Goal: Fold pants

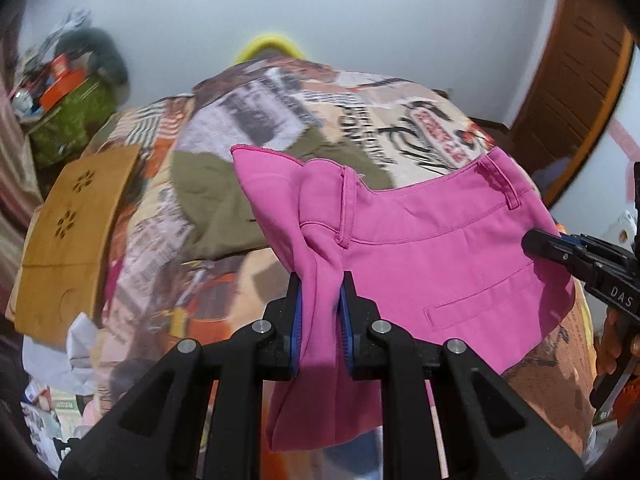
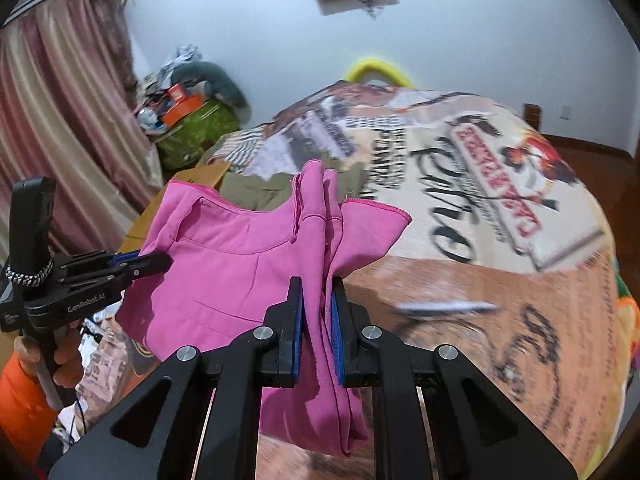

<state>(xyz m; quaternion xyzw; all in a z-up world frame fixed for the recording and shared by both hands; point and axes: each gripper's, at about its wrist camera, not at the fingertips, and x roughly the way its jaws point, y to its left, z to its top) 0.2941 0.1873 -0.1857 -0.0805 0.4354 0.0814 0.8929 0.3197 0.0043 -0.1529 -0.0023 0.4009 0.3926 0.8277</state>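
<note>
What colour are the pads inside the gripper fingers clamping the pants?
Blue pads, against black fingers; clearest in the right wrist view.

Pink pants [image 1: 440, 240], waistband uppermost with belt loops and a welt pocket showing, held bunched at both ends and raised above the bed.

two handheld grippers of matte black plastic are seen. on the left gripper [image 1: 320, 292], blue ribbed pads line the inner faces of the fingers, and round silver pins mark the pivots of angular linkage arms with triangular cut-outs. the right gripper [image 2: 317, 296] is built the same, with bright metal rails between its arms. "genrobot.ai" is printed in white on the left gripper's side in the right wrist view, a beaded cord is looped around its upright black handle, and "das" is lettered on the right gripper's side. an orange sleeve [image 2: 20, 396] is worn at the left hand [image 2: 64, 360].
</note>
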